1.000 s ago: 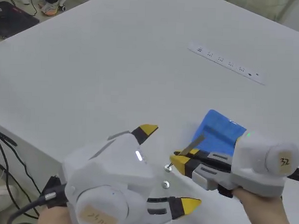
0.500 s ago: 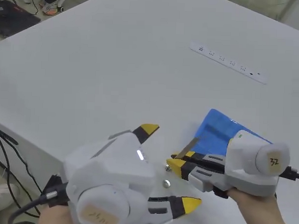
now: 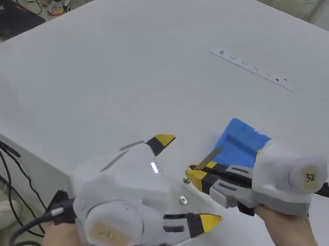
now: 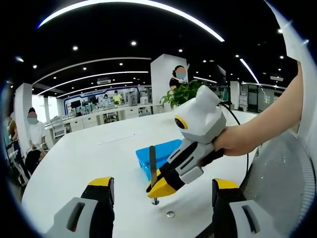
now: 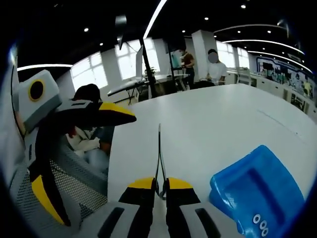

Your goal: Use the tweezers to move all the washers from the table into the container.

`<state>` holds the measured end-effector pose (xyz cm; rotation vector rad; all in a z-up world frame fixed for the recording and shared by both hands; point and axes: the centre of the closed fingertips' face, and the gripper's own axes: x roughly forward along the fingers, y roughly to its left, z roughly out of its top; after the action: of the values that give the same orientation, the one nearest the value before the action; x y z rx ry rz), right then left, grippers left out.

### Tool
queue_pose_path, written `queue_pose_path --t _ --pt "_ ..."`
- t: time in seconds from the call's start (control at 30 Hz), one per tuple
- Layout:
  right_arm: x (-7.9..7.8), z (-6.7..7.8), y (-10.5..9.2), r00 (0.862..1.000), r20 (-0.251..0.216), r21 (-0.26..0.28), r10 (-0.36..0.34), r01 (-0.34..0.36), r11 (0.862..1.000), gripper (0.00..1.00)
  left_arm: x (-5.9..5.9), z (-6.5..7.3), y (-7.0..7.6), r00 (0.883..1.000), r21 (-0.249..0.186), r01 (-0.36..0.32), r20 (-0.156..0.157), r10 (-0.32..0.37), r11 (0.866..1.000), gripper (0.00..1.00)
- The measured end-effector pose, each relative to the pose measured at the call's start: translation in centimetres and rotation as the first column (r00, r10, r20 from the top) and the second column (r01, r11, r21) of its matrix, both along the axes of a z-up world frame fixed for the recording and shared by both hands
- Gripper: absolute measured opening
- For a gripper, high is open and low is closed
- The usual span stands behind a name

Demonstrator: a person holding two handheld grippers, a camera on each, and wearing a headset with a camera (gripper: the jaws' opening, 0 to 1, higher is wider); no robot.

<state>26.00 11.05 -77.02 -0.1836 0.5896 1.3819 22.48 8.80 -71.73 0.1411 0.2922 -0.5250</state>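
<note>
My right gripper [image 3: 195,176] is shut on thin metal tweezers [image 3: 208,158], which point down at the table between the left gripper's jaws. In the left gripper view the tweezers [image 4: 152,167] touch down at a small washer [image 4: 155,201]; a second washer [image 4: 170,214] lies just in front of it. That loose washer [image 3: 182,200] also lies on the table in the head view. The blue container [image 3: 240,141] stands just behind the right gripper and holds several washers [image 5: 257,221]. My left gripper [image 3: 187,181] is open, its yellow-tipped jaws wide apart on either side of the washers.
A white power strip [image 3: 252,69] lies far back on the white table [image 3: 112,72]. The table's near edge runs along the lower left, with cables [image 3: 3,171] hanging below it. People stand far off in the room.
The right gripper's body dipped slightly and came back up; the tweezers stay at the washer. The left gripper has not moved.
</note>
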Motion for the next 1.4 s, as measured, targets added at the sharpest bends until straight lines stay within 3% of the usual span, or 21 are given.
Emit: queue_pose_path --t 0.1,0.2,0.37,0.7,1.03,1.4 --pt "0.6 1.1 -0.5 1.0 0.009 0.02 -0.02 0.019 1.0 0.04 0.0 0.0 0.0 1.0 0.0 0.002 0.0 -0.002 1.0 0.82" --pt "1.2 2.0 -0.6 0.998 -0.021 0.069 -0.064 0.065 0.996 0.04 0.0 0.0 0.0 1.0 -0.001 0.003 0.002 -0.003 1.0 0.82" --pt "2.2 3.5 -1.1 0.994 -0.019 0.105 -0.104 0.105 0.989 0.04 0.0 0.0 0.0 1.0 0.0 0.002 0.0 -0.002 1.0 0.82" --pt "3.2 4.9 -2.3 0.989 0.0 0.127 -0.151 0.15 0.981 0.04 0.0 -0.1 0.0 1.0 0.003 0.003 0.0 -0.003 1.0 0.82" --pt "5.5 4.8 -4.1 0.974 0.014 0.107 -0.225 0.223 0.969 0.04 0.0 -0.1 0.0 1.0 0.005 0.004 -0.003 -0.004 1.0 0.82" --pt "8.8 3.5 -6.0 0.935 -0.001 0.06 -0.354 0.353 0.934 0.04 0.0 -0.2 0.0 1.0 0.011 0.007 -0.008 -0.007 1.0 0.81"
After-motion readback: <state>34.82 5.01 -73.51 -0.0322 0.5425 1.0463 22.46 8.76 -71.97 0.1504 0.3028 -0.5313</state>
